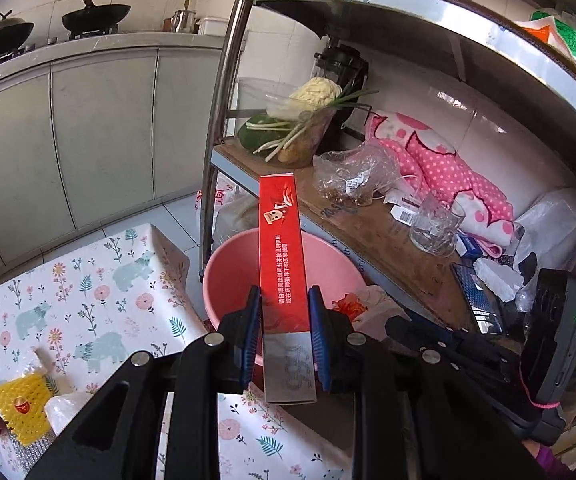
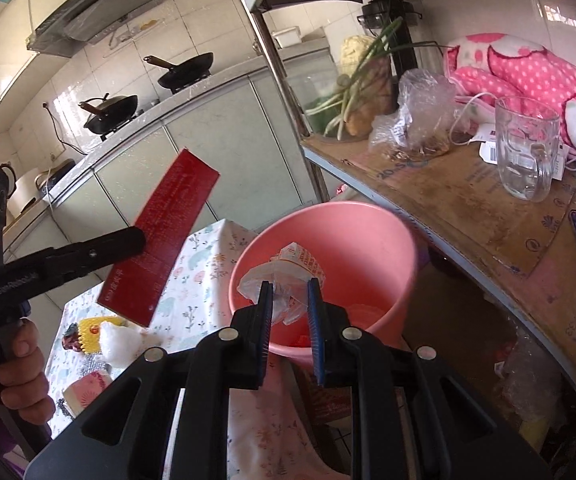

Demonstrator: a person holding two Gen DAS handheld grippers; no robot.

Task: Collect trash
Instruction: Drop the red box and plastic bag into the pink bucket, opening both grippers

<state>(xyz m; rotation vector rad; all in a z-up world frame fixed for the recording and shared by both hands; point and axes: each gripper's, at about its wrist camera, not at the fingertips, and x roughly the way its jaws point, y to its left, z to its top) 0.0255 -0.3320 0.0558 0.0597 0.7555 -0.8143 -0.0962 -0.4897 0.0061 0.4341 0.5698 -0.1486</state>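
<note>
My left gripper (image 1: 284, 304) is shut on a long red box (image 1: 282, 248), which points up and away over the pink bucket (image 1: 228, 272). From the right wrist the same red box (image 2: 160, 236) shows at the left, clamped in the left gripper (image 2: 128, 240) that a hand (image 2: 20, 372) holds. My right gripper (image 2: 290, 292) is shut on a crumpled white wrapper (image 2: 288, 276) with red print, held above the pink bucket (image 2: 368, 248). Some trash lies in the bucket's bottom. The right gripper's body (image 1: 556, 340) appears at the right of the left wrist view.
A floral-cloth table (image 1: 88, 280) carries a yellow mesh piece (image 1: 24, 408) and white scraps. A metal shelf (image 2: 468, 208) beside the bucket holds a glass mug (image 2: 524, 148), a plastic bag (image 2: 416, 120), vegetables and a pink dotted cloth (image 2: 528, 68). Woks sit on the far counter.
</note>
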